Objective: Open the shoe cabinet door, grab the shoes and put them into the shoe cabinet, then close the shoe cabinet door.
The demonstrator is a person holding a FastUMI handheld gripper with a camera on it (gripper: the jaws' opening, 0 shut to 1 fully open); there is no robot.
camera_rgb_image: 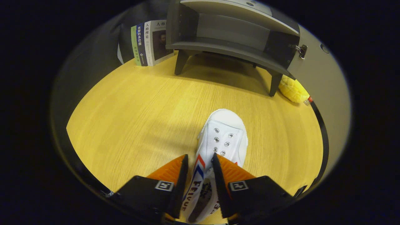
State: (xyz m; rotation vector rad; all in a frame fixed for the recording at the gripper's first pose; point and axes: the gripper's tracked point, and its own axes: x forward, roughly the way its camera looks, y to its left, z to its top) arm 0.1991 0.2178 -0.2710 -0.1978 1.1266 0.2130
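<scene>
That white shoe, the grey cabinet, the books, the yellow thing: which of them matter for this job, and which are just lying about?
Part of the job:
- white shoe, pinched between the gripper fingers
- grey shoe cabinet, door open, beyond the shoe

Just lying about:
- books standing beside the cabinet
- yellow object by the cabinet's leg

White lace-less canvas shoe (223,139), toe toward the dark grey shoe cabinet (231,34), lies on the wooden tabletop with its side wall pinched between the gripper (200,159) fingers; cabinet door (315,72) stands open.
</scene>
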